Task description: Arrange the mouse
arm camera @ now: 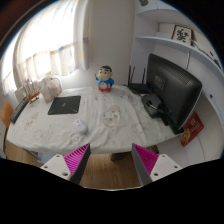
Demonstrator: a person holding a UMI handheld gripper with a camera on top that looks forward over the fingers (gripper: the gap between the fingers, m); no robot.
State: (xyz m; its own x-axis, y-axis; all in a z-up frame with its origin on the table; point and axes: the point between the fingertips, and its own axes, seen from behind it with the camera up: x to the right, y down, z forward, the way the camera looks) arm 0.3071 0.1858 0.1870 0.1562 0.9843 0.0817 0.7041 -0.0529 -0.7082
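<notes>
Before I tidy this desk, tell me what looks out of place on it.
A cartoon figurine stands upright at the desk's far edge, an odd toy among the monitor and black mouse pad. The cloth covering the desk lies wrinkled. The open gripper holds nothing.

A table draped in a pale patterned cloth stretches ahead of the gripper's fingers. A dark flat mat lies far ahead to the left, a blue-and-red cartoon figurine stands at the far edge, and a black monitor rises to the right. Curtained windows glow beyond; a wall shelf holds a framed picture.
</notes>
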